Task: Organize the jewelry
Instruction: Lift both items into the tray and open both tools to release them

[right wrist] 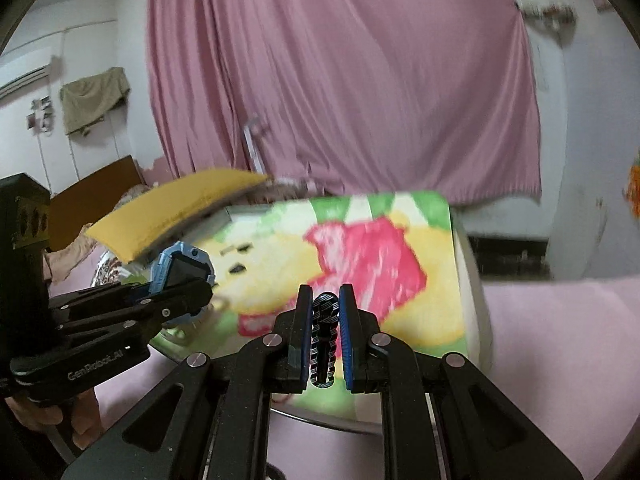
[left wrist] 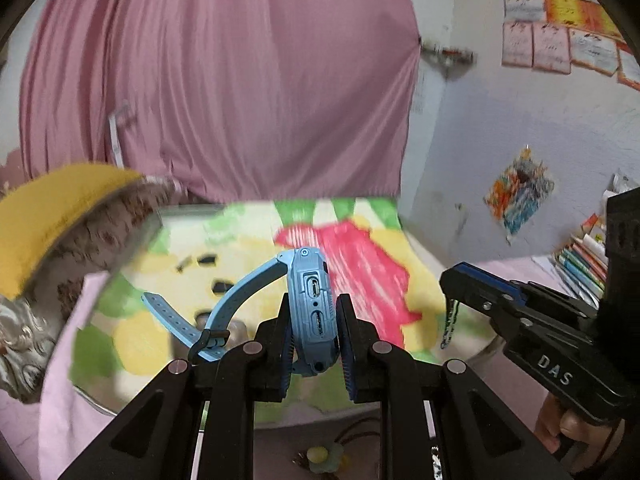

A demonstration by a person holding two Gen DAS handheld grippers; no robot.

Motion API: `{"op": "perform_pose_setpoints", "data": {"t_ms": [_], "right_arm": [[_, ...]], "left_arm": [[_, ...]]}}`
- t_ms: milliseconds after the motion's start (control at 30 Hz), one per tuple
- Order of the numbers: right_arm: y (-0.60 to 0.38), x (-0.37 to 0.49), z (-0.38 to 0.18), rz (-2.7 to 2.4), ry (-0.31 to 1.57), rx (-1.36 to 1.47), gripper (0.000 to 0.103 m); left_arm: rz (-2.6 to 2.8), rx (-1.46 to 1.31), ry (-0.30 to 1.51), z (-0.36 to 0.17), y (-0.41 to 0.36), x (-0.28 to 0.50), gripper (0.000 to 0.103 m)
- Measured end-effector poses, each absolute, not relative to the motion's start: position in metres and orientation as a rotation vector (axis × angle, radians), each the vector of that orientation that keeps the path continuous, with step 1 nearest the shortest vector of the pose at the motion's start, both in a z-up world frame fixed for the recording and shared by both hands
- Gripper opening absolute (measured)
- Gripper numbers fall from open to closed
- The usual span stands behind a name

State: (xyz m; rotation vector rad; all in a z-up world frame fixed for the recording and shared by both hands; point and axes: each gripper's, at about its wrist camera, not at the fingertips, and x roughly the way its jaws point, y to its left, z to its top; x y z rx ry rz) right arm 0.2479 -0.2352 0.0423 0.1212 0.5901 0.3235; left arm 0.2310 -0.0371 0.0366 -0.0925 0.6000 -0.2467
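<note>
Watch, blue, is clamped edge-on between the pads of your left claw, its case upright with the side ports facing the camera. Its strap curves away to the left of the case and ends at a buckle just beside the left finger. In the right wrist view the same watch shows its dark screen, held above the near left corner of the blanket.

Your right claw is closed on a black-and-white striped band, which stands upright between the blue pads and fills the gap between them. From the left wrist view that right claw sits to the right of the watch, and a strip of the band hangs below its tip.

Blanket, printed in yellow, red and green, lies behind both claws. A yellow cushion overhangs the blanket's left edge. A pink curtain hangs behind the blanket. Books are stacked to the right of the blanket, against the wall. A small yellow-and-green flower trinket lies on the pink sheet on the near side of the blanket, below the left claw; its details are too blurred to make out.
</note>
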Motion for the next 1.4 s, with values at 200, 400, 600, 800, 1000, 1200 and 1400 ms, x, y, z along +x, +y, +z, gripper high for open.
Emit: {"op": "perform_pose_setpoints", "data": {"t_ms": [200,400,600,800,1000,1200,1400], "right_arm": [[-0.240,0.266,0.019,0.345,0.725,0.205,0.011],[-0.240,0.278,-0.002,0.363,0.810,0.271,0.012],[-0.239,0.276,0.000,0.363,0.798,0.284,0.012],[-0.241,0.267,0.008,0.343,0.756,0.267,0.017],[-0.246,0.243,0.025,0.306,0.649,0.239,0.040],[-0.247,0.208,0.042,0.272,0.511,0.221,0.069],[-0.240,0.173,0.055,0.268,0.410,0.179,0.095]], "left_arm": [[-0.241,-0.039,0.696,0.025,-0.050,0.242,0.018],[-0.232,0.014,0.744,0.022,-0.061,0.251,0.018],[-0.234,-0.005,0.751,0.023,-0.057,0.250,0.020],[-0.244,-0.053,0.714,0.027,-0.049,0.242,0.033],[-0.237,-0.132,0.615,0.039,-0.033,0.219,0.063],[-0.171,-0.177,0.502,0.054,-0.012,0.188,0.089],[-0.096,-0.199,0.440,0.058,0.009,0.162,0.102]]}}
